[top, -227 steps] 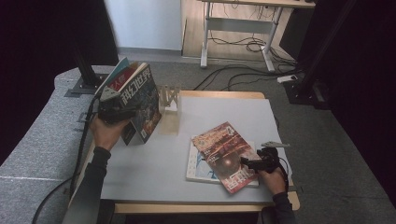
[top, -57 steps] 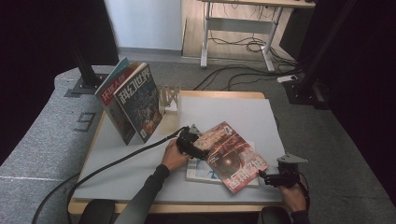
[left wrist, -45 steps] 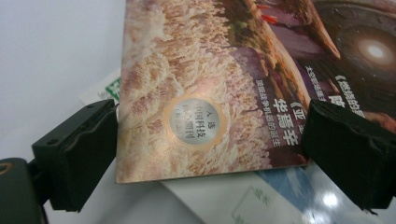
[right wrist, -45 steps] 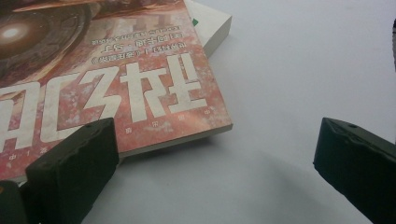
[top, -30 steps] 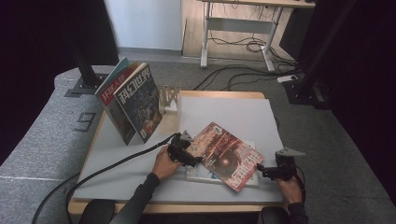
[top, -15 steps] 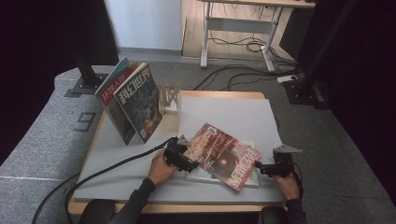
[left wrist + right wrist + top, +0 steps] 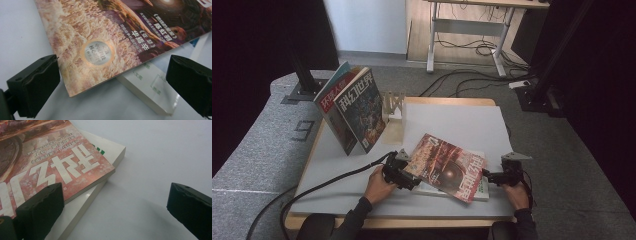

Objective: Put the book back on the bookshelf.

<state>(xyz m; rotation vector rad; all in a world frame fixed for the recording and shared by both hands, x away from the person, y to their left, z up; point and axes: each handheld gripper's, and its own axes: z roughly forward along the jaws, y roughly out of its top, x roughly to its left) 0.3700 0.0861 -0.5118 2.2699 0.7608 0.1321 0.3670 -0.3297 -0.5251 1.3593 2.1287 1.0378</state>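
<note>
The high view takes in the room: a grey carpeted floor (image 7: pixel 257 150), dark curtains at both sides, a desk frame with loose cables at the back. It also shows the whole table (image 7: pixel 462 120), wood-edged with a pale grey top. Near the table's far left corner two magazines (image 7: pixel 354 112) stand upright and fanned, just beside a small pale rack (image 7: pixel 393 104).

By the table's near edge, right of its middle, the red magazine (image 7: pixel 447 166) lies askew on a white book (image 7: pixel 479 187); its corners overhang the book on both sides. The left gripper (image 7: pixel 404 172) sits at the magazine's left corner and the right gripper (image 7: pixel 496 176) at its right edge, each held by a hand coming in from the near edge.

The gripper views give what the high view cannot. In the left gripper view the jaws stand wide apart, with the magazine's (image 7: pixel 105 45) corner between them and one jaw close against its edge, not clamped; the cover there is glossy, tan and purple, with a round silver seal and Chinese print. The white book (image 7: pixel 147 90) shows beneath it, thick and pale-edged.

In the right gripper view the jaws are likewise apart. One overlaps the magazine's (image 7: pixel 62 167) red cover, with its large white characters, the other stands over bare table. The book's (image 7: pixel 110 150) corner juts out beyond the magazine.
</note>
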